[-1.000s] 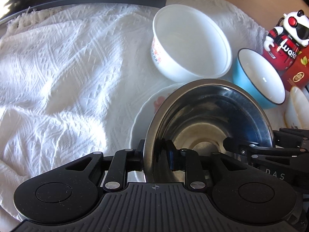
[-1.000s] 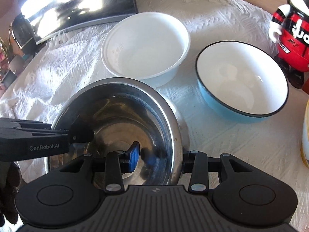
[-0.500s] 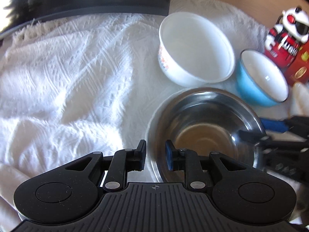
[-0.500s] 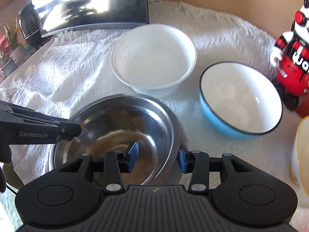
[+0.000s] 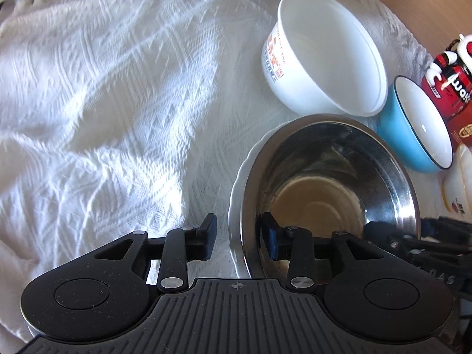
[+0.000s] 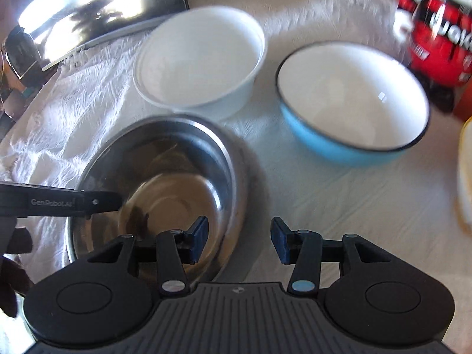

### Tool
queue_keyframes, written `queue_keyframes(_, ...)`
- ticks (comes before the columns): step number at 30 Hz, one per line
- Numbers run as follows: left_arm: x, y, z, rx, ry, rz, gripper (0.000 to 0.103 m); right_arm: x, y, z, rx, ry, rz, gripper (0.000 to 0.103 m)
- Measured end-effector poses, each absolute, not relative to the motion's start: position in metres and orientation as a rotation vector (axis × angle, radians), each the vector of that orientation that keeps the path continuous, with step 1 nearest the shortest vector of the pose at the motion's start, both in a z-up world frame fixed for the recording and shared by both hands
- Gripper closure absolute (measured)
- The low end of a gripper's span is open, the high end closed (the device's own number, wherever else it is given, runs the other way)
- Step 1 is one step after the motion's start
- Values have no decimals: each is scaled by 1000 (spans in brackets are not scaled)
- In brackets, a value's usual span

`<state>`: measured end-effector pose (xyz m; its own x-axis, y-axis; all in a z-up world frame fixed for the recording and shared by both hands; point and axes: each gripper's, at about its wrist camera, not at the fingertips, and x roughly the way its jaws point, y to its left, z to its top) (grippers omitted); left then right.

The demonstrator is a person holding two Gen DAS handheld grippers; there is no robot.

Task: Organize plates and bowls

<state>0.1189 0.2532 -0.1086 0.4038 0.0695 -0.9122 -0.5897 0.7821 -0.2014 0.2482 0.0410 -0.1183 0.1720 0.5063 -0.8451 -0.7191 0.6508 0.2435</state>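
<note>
Black ribbed tongs (image 5: 238,237), blue pads (image 6: 278,240), silver screws

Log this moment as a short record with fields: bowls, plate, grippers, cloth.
steel bowl: sits on white plate
white bowl: on the cloth, behind the steel bowl
blue bowl: on the cloth, right of the white bowl
left gripper: open, astride the steel bowl's rim
right gripper: open, astride the opposite rim
cloth: white, wrinkled

Hard sunlight rakes the white cloth (image 5: 118,94), folds throwing soft grey shadows. Glare flares off the steel bowl (image 5: 333,183) rim. Right wrist view smears with motion blur, worst beyond that bowl. Fisheye bends both frames' edges.
</note>
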Motion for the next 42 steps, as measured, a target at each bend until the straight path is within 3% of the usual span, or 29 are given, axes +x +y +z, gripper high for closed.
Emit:
queue_keyframes(5, 111, 265, -114, -695, 1048, 396, 75, 245, 51, -125, -267, 1112, 872, 50)
queue_keyframes(23, 55, 299, -94, -663, 1016, 543, 75, 203, 96, -125, -364, 1100, 982, 48)
queue_keyframes(34, 88, 247, -17, -461, 829, 569, 74, 213, 11, -73, -264, 898, 954, 48)
queue_keyframes(42, 178, 161, -32, -492, 923, 213, 74, 267, -99, -50, -187, 809, 684, 48)
